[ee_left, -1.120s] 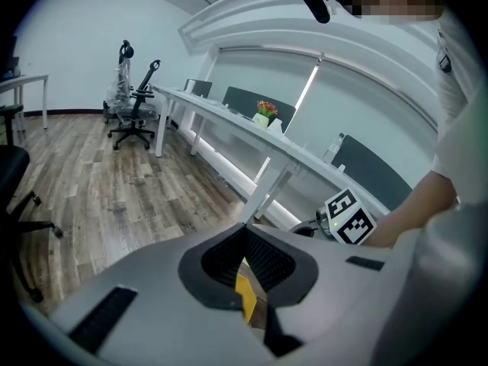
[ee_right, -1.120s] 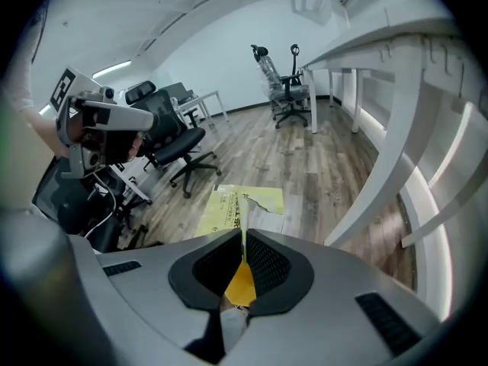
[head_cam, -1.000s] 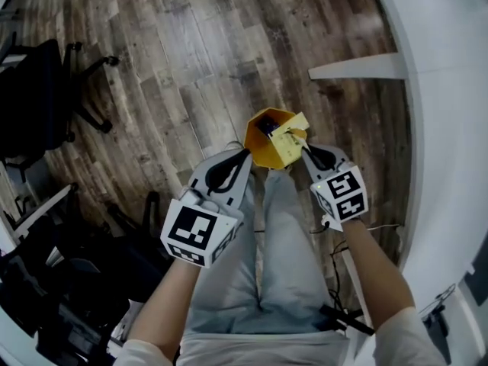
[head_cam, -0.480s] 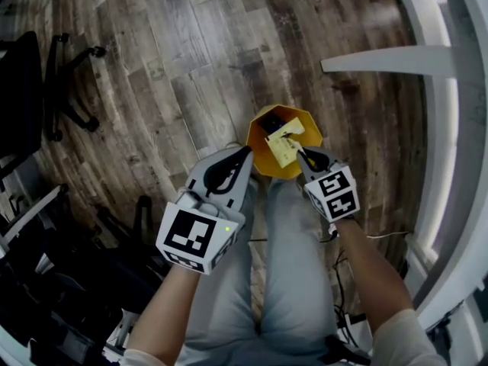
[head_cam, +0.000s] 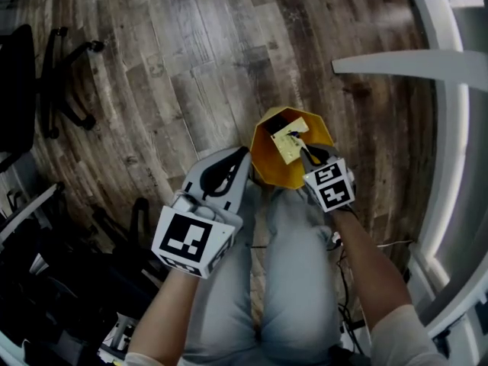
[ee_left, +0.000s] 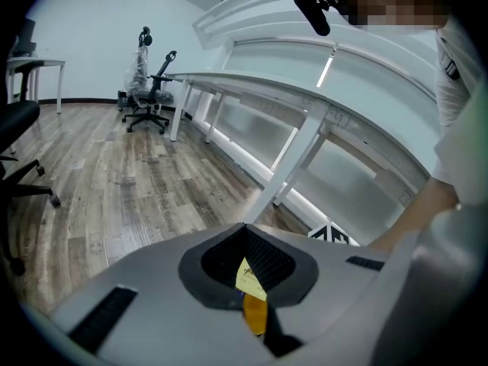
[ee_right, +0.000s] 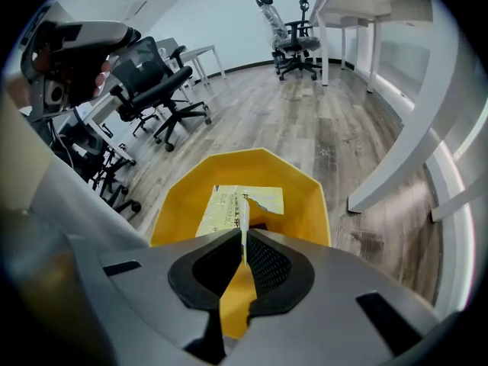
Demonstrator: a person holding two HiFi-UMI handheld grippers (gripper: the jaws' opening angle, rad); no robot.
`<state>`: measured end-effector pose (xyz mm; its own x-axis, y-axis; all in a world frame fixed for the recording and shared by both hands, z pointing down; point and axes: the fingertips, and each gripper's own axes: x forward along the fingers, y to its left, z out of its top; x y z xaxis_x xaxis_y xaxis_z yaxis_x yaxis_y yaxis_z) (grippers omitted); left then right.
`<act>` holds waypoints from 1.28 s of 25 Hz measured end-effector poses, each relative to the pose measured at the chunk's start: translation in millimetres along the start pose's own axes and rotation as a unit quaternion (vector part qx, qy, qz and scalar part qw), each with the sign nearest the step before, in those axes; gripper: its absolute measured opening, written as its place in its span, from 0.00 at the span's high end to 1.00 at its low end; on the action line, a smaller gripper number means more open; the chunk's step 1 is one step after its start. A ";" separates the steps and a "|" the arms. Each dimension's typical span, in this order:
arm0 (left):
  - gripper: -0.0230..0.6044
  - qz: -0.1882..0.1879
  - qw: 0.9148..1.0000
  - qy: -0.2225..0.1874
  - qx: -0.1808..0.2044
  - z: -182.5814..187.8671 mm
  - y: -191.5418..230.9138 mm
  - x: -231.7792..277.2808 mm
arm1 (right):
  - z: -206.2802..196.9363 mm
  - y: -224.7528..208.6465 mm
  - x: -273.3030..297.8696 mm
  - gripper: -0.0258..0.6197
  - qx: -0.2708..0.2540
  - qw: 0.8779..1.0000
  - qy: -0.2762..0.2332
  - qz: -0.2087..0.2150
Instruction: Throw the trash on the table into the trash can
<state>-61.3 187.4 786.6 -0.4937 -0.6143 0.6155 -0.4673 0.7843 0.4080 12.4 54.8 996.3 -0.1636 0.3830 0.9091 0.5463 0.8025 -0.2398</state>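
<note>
Paper scrap (head_cam: 290, 139), pale yellow with print and a torn edge, is pinched by its near edge between the fingers of the right gripper (head_cam: 305, 149), which are closed almost together on it. The sheet stands out beyond the fingertips and hangs over the open mouth of the yellow trash can (head_cam: 267, 166), inside its rim on the right side. The can is many-sided with sloping walls. A dark patch shows at its bottom, but what it is cannot be told. The left gripper (head_cam: 244, 152) hovers just left of the can's near-left rim. Its fingers are closed together with nothing clearly gripped, and only a sliver of yellow shows through the gap behind them. The can stands on a floor (head_cam: 168, 67) of grey-brown wood planks, right in front of the person's legs (head_cam: 282, 280) in light grey trousers. A white table (head_cam: 404, 63) with a curved edge and slanted white legs runs along the right side. Black office chairs (head_cam: 46, 82) on castors stand at the left, and more chairs stand far off by the pale wall.
</note>
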 end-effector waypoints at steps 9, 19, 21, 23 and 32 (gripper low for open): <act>0.96 0.006 1.000 -0.005 -0.006 2.9 0.0 -2.7 | -4.5 3.8 3.7 0.68 -0.001 1.000 0.011 0.006; 0.96 0.007 1.000 -0.017 -0.004 24.1 -12.7 -20.0 | 4.4 9.5 -28.7 0.67 -0.012 1.000 0.013 0.008; 0.96 0.007 1.000 -0.018 -0.003 35.2 -20.4 -29.9 | 11.0 12.4 -47.3 0.67 -0.012 1.000 0.010 0.008; 0.96 0.006 1.000 -0.019 -0.001 49.5 -30.6 -41.6 | 21.0 17.0 -69.1 0.67 -0.007 1.000 0.004 0.012; 0.96 -0.002 0.999 -0.041 0.017 137.4 -83.4 -92.8 | 99.9 26.7 -199.5 0.84 -0.008 0.998 -0.066 0.015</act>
<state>-77.3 167.1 602.8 -0.5495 -0.6232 0.5565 -0.4935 0.7796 0.3857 -22.4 45.4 774.5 -0.2537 0.4644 0.8485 0.5651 0.7831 -0.2596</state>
